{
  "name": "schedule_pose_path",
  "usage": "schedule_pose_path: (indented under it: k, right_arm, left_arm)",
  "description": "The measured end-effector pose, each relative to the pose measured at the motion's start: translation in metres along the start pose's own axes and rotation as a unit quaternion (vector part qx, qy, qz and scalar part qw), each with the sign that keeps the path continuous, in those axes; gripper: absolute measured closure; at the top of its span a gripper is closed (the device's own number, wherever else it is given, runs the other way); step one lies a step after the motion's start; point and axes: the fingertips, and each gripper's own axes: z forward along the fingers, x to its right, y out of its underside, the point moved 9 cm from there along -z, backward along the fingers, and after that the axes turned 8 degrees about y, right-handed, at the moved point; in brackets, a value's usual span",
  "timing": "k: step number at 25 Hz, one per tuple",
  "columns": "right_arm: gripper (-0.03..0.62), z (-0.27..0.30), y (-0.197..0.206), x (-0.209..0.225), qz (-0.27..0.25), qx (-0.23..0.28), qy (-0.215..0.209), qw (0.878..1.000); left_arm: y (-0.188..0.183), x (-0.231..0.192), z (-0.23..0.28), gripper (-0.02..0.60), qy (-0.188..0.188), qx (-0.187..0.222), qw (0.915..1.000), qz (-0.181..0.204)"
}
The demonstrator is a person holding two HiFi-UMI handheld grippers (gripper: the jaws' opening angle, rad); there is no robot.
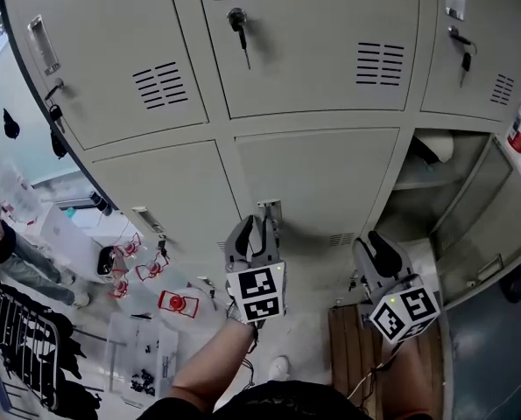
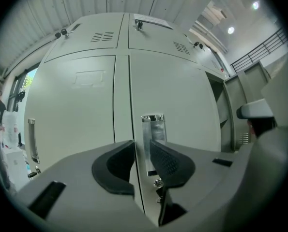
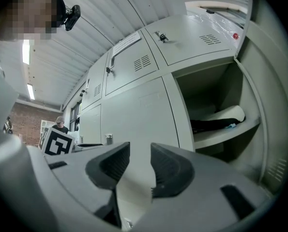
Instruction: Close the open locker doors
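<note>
The left gripper (image 1: 258,227) (image 2: 141,151) is held level at a closed door (image 2: 177,95) in the lower row. Its jaws are set a narrow gap apart and nothing is gripped. The door's left edge is seen through that gap, and the metal handle (image 1: 270,210) (image 2: 153,129) lies just past the right jaw's tip; whether the tip touches it cannot be told. The right gripper (image 1: 376,245) (image 3: 140,163) is carried level beside it, near the foot of the same closed door. Its jaws are likewise parted a little, with only the door face seen between them and nothing grasped. The open locker (image 1: 426,191) (image 3: 206,95) is found just to the right of this gripper. Its door (image 1: 496,226) (image 3: 272,95) is swung out wide, further right and apart from both grippers. Inside, on a shelf (image 3: 221,130) above the right gripper's level, a white thing and a dark thing are laid. The upper doors above both grippers are shut, and keys are left hanging in their locks (image 1: 236,20).
</note>
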Motion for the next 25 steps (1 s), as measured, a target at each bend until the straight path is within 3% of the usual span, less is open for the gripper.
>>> schedule_pose_path:
  k: [9,20,25]
  right_arm:
    - [0.473,0.013,0.004,0.008,0.006,-0.003,-0.002,1.0]
    - [0.473,0.014,0.004,0.013,0.007,-0.004,-0.006,1.0]
    - [0.473,0.007,0.0,0.014,0.004,-0.001,-0.004,1.0]
  left_arm:
    - [0.0,0.0,0.01,0.468,-0.029,0.007,0.9995,0.013]
    - [0.001,-0.001,0.01,0.465,-0.031,0.006,0.9995,0.005]
    - [-0.002,-0.001,0.006,0.431,-0.026,0.009,0.9996,-0.002]
